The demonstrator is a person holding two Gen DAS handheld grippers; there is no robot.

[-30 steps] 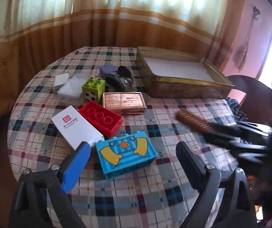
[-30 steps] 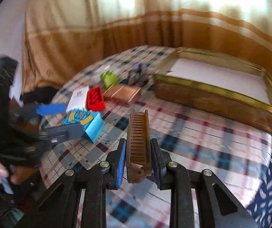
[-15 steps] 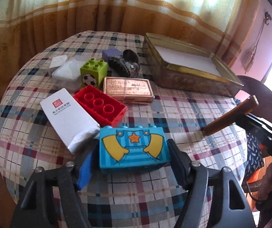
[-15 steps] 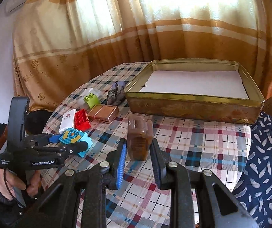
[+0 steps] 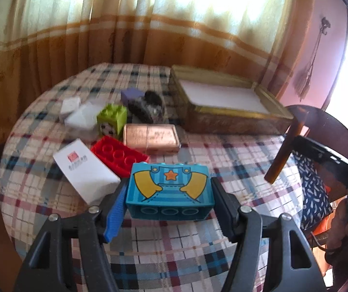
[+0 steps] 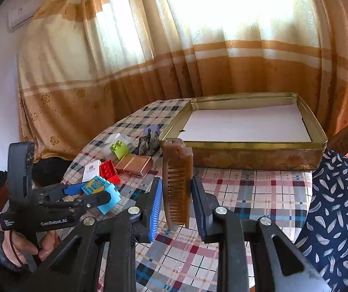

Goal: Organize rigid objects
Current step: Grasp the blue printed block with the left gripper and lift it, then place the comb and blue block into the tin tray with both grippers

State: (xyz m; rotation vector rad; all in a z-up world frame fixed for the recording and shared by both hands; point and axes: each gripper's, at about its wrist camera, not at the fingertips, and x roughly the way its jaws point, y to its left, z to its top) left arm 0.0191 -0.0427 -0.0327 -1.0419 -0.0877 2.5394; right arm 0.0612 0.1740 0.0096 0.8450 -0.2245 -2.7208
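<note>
Left gripper (image 5: 169, 199) clamped on the blue block (image 5: 170, 189), pads against both short ends after closing in on it just now; block tipped up, star print facing the camera, hollow underside toward the lens, apparently lifted a little off the checked cloth (image 5: 234, 158) — hard to say for sure. Right gripper (image 6: 177, 203) pinched tight on the brown comb (image 6: 177, 182), held upright between the pads, teeth side toward the camera, raised above the cloth in front of the gold tin (image 6: 254, 157). Tin open, lined with white sheet (image 6: 244, 126), nothing else inside.

Left on the cloth beyond the blue block: white box (image 5: 86, 172) with a red mark, touching the red brick (image 5: 119, 155); copper-coloured case (image 5: 151, 137) just beside the brick; green block (image 5: 112, 120) behind it; clear lid-like piece (image 5: 82, 119) and small white cube (image 5: 70, 104) further left; purple block (image 5: 132, 96) and a dark lumpy thing (image 5: 149, 107) — too blurred to name — near the tin's corner.

Gloved hand (image 6: 16, 248) gripping the left handle, low in the right view.
</note>
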